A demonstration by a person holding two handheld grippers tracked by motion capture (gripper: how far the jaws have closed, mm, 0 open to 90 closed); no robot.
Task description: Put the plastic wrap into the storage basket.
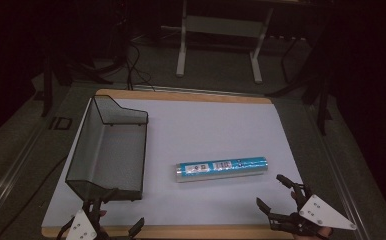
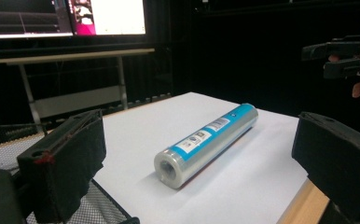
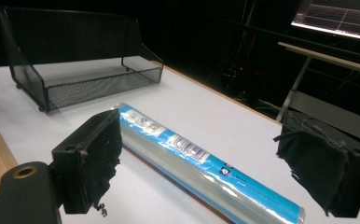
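Observation:
A roll of clear film with a blue label [image 1: 222,169] lies on its side on the white sheet, right of centre. A black mesh tray [image 1: 108,150] stands empty at the left, its open end toward the near edge. My left gripper [image 1: 125,207] is open at the near left, just beside the tray's front corner, and looks along the roll [image 2: 206,142] from one end. My right gripper [image 1: 269,189] is open at the near right, a short way from the roll [image 3: 201,163], with nothing between its pads. The tray [image 3: 75,79] shows behind the roll.
The white sheet [image 1: 211,125] covers a wooden tabletop whose edge [image 1: 181,231] runs along the near side. A white desk frame [image 1: 218,30] stands on the floor beyond the table. Lit monitors [image 2: 108,16] hang at the back. The other hand's gripper [image 2: 346,56] shows at upper right.

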